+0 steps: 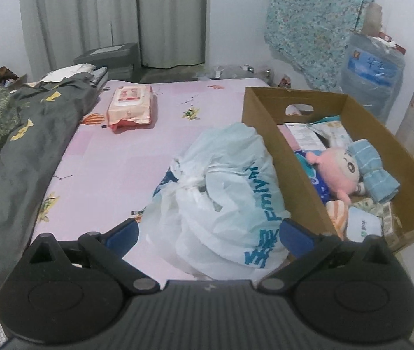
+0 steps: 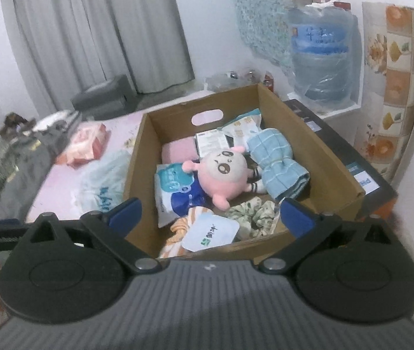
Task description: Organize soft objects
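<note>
**Desk:** What does the bedroom scene show?

**Photographer:** A white plastic bag [image 1: 221, 192] lies crumpled on the pink bedsheet [image 1: 113, 157], just beside the cardboard box [image 1: 268, 145]. The left gripper [image 1: 208, 233] hangs over the bag's near end, jaws wide apart and empty; the bag bulges up between the blue fingers [image 1: 294, 237], though whether they touch it is hard to tell. The right gripper [image 2: 211, 214] hovers over the box's near wall, equally wide and empty.

**Desk:** And the box?

**Photographer:** Already crowded — a pink plush [image 2: 227, 175], a rolled blue towel [image 2: 277, 163], packets, a scrunchie [image 2: 250, 214]. A wipes pack [image 1: 131, 105] sits well apart, farther up the bed.

**Desk:** The step in hand?

**Photographer:** Likely the bag going into the box. Best to pinch a bunched fold near the knotted middle rather than a loose skin of film, which would slip — then lift high enough to clear the box wall, and set it where the plush leaves room.
</note>
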Motion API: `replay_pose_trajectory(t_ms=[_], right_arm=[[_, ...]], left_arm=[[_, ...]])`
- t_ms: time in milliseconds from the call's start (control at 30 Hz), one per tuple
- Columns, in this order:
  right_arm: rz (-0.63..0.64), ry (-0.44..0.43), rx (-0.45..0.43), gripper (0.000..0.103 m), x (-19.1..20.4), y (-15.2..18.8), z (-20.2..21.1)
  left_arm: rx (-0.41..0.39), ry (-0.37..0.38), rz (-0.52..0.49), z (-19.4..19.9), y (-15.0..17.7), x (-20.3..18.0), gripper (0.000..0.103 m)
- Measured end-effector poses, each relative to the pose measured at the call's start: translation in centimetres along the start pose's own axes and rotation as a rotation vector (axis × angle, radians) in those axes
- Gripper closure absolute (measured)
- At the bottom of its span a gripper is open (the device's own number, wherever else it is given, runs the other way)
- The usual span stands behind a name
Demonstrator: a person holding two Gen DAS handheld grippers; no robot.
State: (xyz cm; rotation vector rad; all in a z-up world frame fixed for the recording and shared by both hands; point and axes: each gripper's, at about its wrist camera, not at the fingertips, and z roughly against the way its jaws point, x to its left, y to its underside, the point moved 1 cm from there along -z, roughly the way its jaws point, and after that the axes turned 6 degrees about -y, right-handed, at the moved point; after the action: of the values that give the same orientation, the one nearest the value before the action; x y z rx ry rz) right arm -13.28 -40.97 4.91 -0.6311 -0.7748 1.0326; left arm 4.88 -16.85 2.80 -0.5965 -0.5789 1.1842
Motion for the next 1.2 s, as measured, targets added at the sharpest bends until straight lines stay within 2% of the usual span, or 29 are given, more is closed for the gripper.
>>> replay_pose_trajectory(t_ms=[167,300,467,600,800,1200], right_arm=[[0.040,0.081,0.008,0.001,1.1,0.4,-0.5],[0.088,0.139,0.044,0.001,2.1,0.8,-1.2],[0.156,0.179,0.042,0.001,3.3,0.8,-1.3],[0.143,0.134,0.054,0.001,3.7,0.2,-1.1],[0.102,0.014,0.090,0.001,4.2,0.3,-1.3],[0.078,-0.059,0.174,0.001,4.5,0.8,-2.0]], left_arm=[[-0.028,-0.033,-0.010,0.5,0.5,0.2,0.000],[-0.007,-0.060,-0.026,0.2,0.9,0.1,0.000],[0.037,-0.014,0.051,-0.2,1.5,1.0,0.000],[0.055,-0.016,0.082,-0.1,1.7,1.3,0.000],[0.060,-0.009,0.094,0.6,1.6,1.2,0.000],[0.057,-0.003,0.075,1.5,1.6,0.2,0.000]])
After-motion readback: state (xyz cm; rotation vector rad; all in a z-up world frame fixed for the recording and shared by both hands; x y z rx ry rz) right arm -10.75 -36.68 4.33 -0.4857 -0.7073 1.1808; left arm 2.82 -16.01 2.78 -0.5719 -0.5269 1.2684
